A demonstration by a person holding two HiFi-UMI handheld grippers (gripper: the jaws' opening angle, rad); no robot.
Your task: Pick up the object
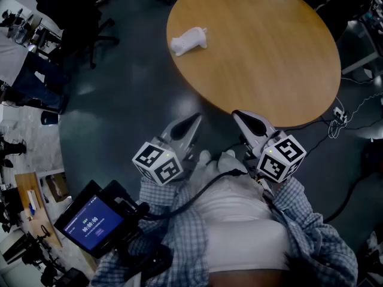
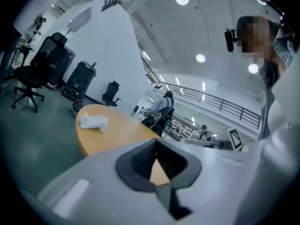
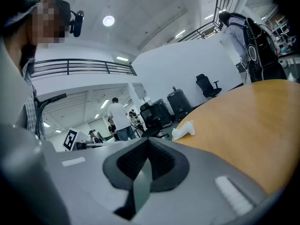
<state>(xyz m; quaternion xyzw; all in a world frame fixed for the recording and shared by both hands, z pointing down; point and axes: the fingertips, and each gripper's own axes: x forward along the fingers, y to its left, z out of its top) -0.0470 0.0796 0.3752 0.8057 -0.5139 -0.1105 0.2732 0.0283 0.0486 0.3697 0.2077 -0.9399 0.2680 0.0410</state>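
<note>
While pointing forward, left tongs (image 1: 192, 122) and right tongs (image 1: 239, 116) sit closed, empty.

The right hand-held gripper (image 3: 149, 143) has its dark ribbed pads (image 3: 130, 162) closed tip to tip, with nothing between them. Beyond the tips, a small white animal-shaped object (image 3: 183, 130) lies on the round wooden bench (image 3: 248, 121), well apart from the jaws. Behind it stand an office chair (image 3: 207, 85) and a person in a white shirt (image 3: 118, 117).
</note>
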